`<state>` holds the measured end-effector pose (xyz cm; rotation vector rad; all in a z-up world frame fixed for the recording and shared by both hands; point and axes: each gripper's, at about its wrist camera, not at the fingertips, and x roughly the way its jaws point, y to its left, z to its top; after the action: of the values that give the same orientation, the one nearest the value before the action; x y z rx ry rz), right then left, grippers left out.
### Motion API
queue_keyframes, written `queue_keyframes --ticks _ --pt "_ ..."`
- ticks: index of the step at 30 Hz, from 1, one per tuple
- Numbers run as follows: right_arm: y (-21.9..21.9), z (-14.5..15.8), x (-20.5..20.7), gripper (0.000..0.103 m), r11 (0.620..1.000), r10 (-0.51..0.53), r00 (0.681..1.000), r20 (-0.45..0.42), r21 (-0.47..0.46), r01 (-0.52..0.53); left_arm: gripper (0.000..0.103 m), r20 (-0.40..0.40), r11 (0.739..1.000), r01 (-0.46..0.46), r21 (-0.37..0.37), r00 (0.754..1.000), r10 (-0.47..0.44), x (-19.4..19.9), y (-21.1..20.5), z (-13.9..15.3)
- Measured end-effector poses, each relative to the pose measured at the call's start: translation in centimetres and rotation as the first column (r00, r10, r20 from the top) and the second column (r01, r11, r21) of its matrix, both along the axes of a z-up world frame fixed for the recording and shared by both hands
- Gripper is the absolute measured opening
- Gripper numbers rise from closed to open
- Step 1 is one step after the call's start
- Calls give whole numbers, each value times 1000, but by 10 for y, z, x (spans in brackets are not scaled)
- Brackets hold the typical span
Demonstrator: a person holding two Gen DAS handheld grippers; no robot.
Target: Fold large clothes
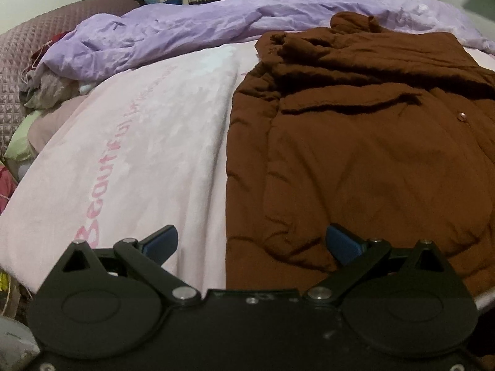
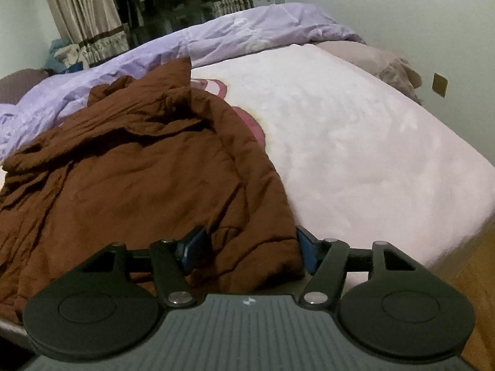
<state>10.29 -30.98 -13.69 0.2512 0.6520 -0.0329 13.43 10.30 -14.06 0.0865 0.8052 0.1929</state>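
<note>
Brown padded coat (image 1: 355, 142) lies spread on the pink bed sheet (image 1: 139, 154), hem at the near edge, collar and bunched sleeve toward the far side by the rumpled lilac duvet (image 1: 185, 31). One snap button (image 1: 462, 117) shows on the front panel. Left gripper (image 1: 252, 241): jaws wide apart, nothing between them, hovering over the coat's left near edge where brown meets pink; blue pads (image 1: 162, 239) clear of the cloth. Right gripper (image 2: 249, 247): jaws straddle the near right corner of the coat (image 2: 139, 170), fabric bulging between the blue pads (image 2: 193, 247), but the gap looks fairly wide, so I can't tell if it's actually clamped or just closing around it. My read on the step: picking up the two hem corners, before the first fold. Right side is engaged or close to it, left hasn't gripped yet. Next move calls for the left to drop onto its hem corner and pinch through the full padding, then both lift together and carry the hem toward the collar. Risk: thick quilting slips out of a shallow pinch, and the loose sleeve up top needs tucking in or the fold comes out lumpy.
</note>
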Motion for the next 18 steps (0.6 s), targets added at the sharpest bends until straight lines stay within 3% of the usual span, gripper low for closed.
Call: queue_keyframes --ticks 4,7,8,9,11,12,13,14,15,16,18 --pt "-7 -4 -1 86 999 -9 1000 7 53 8 103 1 999 -27 -20 1000 27 -9 -3 0" --pt "1 -6 3 92 1000 -4 1000 11 14 4 103 7 1000 -11 -7 1000 11 -12 -9 -1" --pt "6 -6 4 88 1000 -2 1000 11 -12 2 103 5 1000 -10 -24 1000 10 -12 -8 -1" --pt "11 -7 5 66 999 -2 1000 15 -45 3 103 5 999 -10 -41 1000 10 -14 -6 -1" --pt "18 -7 4 34 997 17 999 42 -71 -14 102 7 996 -5 -91 1000 5 -14 -1 -2" --pt "19 -6 3 25 998 24 998 53 -55 -21 85 13 994 8 -112 1000 -7 -13 1 -2" --pt "20 -4 1 22 999 20 998 64 -43 -17 50 20 986 46 -163 999 -44 -14 3 -1" --pt "21 -2 -1 19 999 19 997 73 -41 -16 38 29 976 75 -206 997 -71 -15 4 2" --pt "23 1 -4 19 999 19 996 85 -42 -15 22 36 982 71 -177 997 -65 -16 1 6" --pt "24 4 -6 18 999 16 995 95 -44 -12 15 38 986 79 -147 997 -74 -15 -2 9" --pt "27 13 -15 18 999 9 991 130 -43 -4 13 50 983 92 -157 995 -86 -13 0 17"
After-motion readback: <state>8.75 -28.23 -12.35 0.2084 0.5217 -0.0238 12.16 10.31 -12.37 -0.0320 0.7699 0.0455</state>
